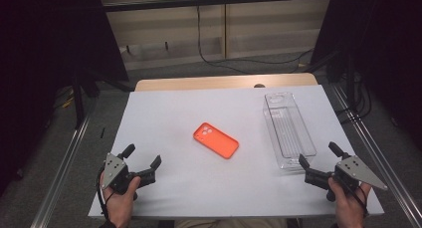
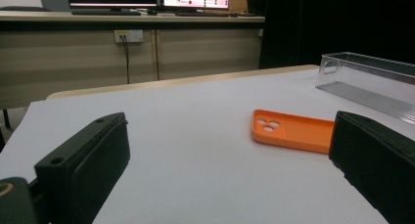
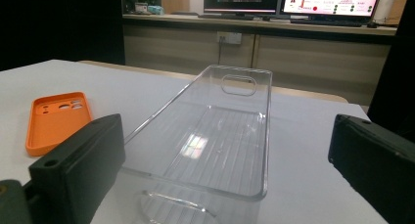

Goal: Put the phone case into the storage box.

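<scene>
The left gripper (image 1: 144, 163) is black, with two blocky jaws on a dark body topped by a grey three-cornered plate dotted with small holes and screws. A thin black cable trails from it past the left hand (image 1: 119, 193). The right gripper (image 1: 318, 161) is the same build: black jaws, a grey triangular plate with dark screw heads, held in the right hand (image 1: 348, 200). In the gripper views each jaw is a matt black block with a small round screw hole near its base.

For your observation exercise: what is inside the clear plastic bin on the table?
Nothing: the clear plastic bin is empty, its ribbed floor showing through. The orange phone case lies outside it on the table. Nothing is covered.
</scene>
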